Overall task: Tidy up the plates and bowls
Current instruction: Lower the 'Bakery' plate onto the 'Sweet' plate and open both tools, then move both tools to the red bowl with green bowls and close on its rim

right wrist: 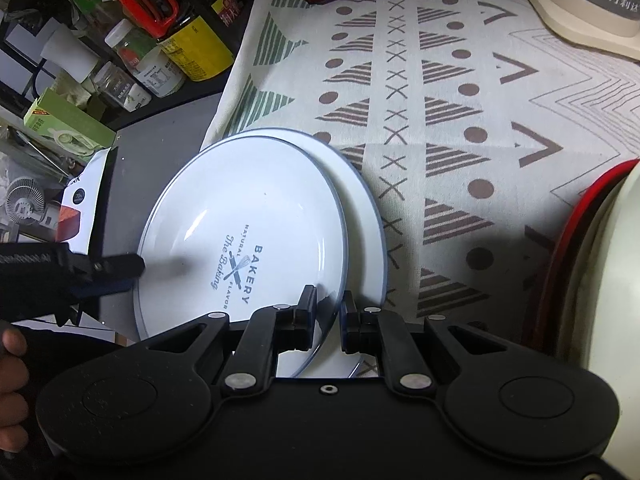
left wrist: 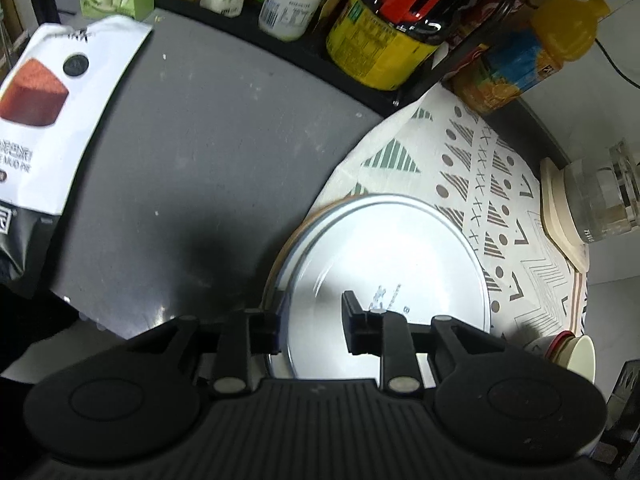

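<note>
Top plate: a white enamel plate with a thin blue rim and a "BAKERY" print is seen tilted, lying on a second plate; in the left wrist view it fills the lower middle.
Lower plate: a matching white plate is shown beneath, offset toward the cloth, with its rim exposed on the far side.
Right claw: the right claw is closed around the near rim of the top plate, one finger above the rim and one below.
Left claw: the left claw is set astride the plate's opposite rim; whether its fingers press the rim cannot be told. In the right wrist view it is seen at the plate's left edge.
Cloth: a patterned cloth with triangles, dots and crosses is spread under the plates.
Worktop: a grey worktop is visible beside the cloth, and the plates overhang onto it.
Bowls: a red-rimmed bowl with a cream bowl nested in it is seen at the right edge.
Background: a dark soy sauce bottle and an orange juice bottle are stood at the back, and a cake packet is laid at the left.
</note>
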### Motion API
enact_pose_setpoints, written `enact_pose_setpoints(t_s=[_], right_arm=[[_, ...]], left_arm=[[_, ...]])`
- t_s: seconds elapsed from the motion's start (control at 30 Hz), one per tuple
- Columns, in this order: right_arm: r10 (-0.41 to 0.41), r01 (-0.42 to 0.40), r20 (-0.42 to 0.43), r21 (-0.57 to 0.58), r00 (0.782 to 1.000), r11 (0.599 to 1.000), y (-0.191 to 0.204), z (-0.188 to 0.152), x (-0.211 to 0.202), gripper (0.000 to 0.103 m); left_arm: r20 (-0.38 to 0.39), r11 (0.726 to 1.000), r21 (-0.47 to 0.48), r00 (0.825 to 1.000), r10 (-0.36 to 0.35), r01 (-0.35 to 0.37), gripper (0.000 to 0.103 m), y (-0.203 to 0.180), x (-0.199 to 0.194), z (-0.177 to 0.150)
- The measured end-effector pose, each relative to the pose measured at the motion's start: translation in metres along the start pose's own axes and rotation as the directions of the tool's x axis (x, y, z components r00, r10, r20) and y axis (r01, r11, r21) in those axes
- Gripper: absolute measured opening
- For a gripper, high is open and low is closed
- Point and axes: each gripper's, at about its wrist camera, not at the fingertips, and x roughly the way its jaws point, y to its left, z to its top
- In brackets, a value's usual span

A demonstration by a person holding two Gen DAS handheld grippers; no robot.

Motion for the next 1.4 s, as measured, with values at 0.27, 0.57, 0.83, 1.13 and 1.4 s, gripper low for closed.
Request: enact_pose_setpoints(t_s=[0.27, 0.57, 0.83, 1.13, 1.4], right_arm=[[0.009, -0.009, -0.015, 0.003, 1.0, 1.0, 0.001, -0.003, -0.013, 0.021], [0.038, -0.041, 0.138, 0.017, 0.99, 0.999, -0.016, -0.004, -0.075, 0.05], [-0.007, -0.011, 0.258, 0.07, 0.966, 0.998, -0.047, -0.007, -0.121, 0.079], [-0.097, 0.04, 0.31, 0.186, 0.946, 0.982, -0.091, -0.02, -0.138, 0.088], [-0.177, 0.081, 0.319, 0.292, 0.931, 0.953, -0.128, -0.035, -0.15, 0.089]], left_arm=[[0.024, 0.999, 0.048, 1.0, 0.015, -0.016, 0.05, -0.015, -0.011, 0.004], [0.042, 0.989, 0.141, 0.998, -0.056, 0.05, 0.075, -0.057, -0.023, 0.004], [0.042, 0.968, 0.234, 0.994, -0.102, 0.089, 0.087, -0.101, -0.022, -0.006], [-0.01, 0.94, 0.312, 0.99, -0.141, 0.137, 0.088, -0.14, -0.008, -0.022], [-0.048, 0.908, 0.377, 0.983, -0.177, 0.182, 0.088, -0.17, 0.005, -0.041]])
